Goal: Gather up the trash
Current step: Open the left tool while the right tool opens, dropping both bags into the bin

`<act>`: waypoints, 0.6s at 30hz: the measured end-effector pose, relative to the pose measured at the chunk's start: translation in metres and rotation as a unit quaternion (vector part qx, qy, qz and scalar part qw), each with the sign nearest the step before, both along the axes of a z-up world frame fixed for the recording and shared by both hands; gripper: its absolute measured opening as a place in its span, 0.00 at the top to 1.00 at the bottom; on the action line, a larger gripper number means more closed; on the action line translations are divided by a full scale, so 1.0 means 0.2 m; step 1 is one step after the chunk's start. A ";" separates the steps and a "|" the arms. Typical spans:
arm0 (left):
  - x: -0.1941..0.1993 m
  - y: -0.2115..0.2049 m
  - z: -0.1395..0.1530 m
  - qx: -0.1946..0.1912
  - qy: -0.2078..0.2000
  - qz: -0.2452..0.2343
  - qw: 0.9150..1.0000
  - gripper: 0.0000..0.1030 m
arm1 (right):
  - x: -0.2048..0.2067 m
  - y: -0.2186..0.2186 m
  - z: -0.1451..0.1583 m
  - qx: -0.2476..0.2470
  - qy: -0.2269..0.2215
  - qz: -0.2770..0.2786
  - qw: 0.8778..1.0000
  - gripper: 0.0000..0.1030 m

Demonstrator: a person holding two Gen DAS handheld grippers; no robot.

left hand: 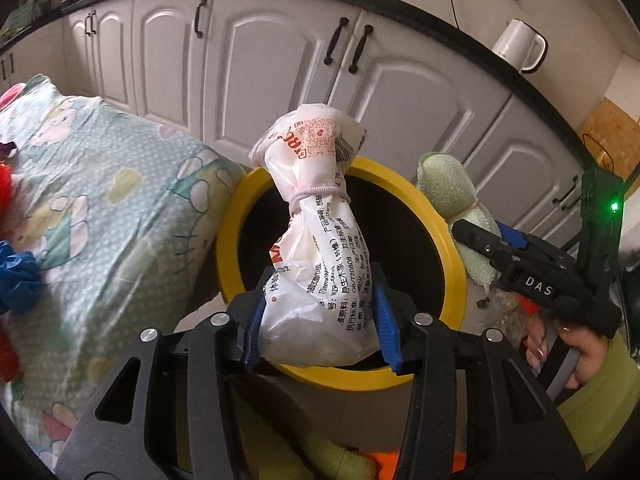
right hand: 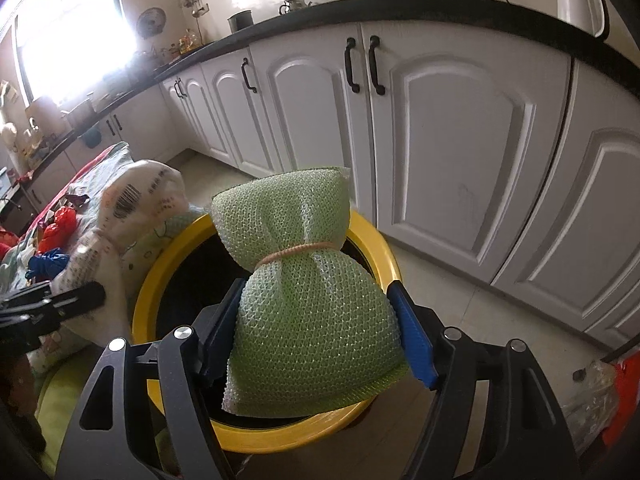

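Yellow-rimmed trash bin [left hand: 452,256] is sitting on the floor right in front of the white cabinets [left hand: 280,72], and both bundles are hanging over its dark opening. Left gripper [left hand: 320,320] is clamping a white plastic bag [left hand: 320,272] between its blue pads [left hand: 386,320]; the bag is printed with red and black text, tied off with a pale elastic band [left hand: 316,194], and it's standing upright above the bin. Right gripper [right hand: 320,344] is squeezing a green bubble-wrap pouch [right hand: 316,320], cinched near the top with a tan rubber band [right hand: 298,251], also right over the bin's mouth. So both claws are closed on trash, neither one is empty. Off to the left a cartoon-print cloth [left hand: 100,200] is covering some surface just beside the bin, with red scraps [right hand: 58,226] and blue scraps [right hand: 48,262] lying on it. White kettle [left hand: 520,46] is sitting up on the black countertop [left hand: 440,20].
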State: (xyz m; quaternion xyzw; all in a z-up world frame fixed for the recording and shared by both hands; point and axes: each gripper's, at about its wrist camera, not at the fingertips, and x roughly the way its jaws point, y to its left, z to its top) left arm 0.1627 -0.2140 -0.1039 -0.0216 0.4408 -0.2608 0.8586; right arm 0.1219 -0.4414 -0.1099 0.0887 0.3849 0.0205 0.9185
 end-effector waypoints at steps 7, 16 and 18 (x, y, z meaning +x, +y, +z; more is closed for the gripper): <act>0.04 0.02 0.02 -0.017 -0.007 0.015 1.000 0.32 | 0.02 -0.02 -0.01 0.028 -0.002 0.002 1.000 0.24; 0.00 0.16 0.12 -0.036 -0.034 0.058 0.997 0.11 | 0.01 -0.04 0.03 0.024 -0.010 -0.017 1.000 0.21; -0.01 0.18 0.15 -0.036 -0.045 0.068 0.996 0.11 | 0.00 -0.02 0.06 0.019 -0.017 -0.013 1.000 0.21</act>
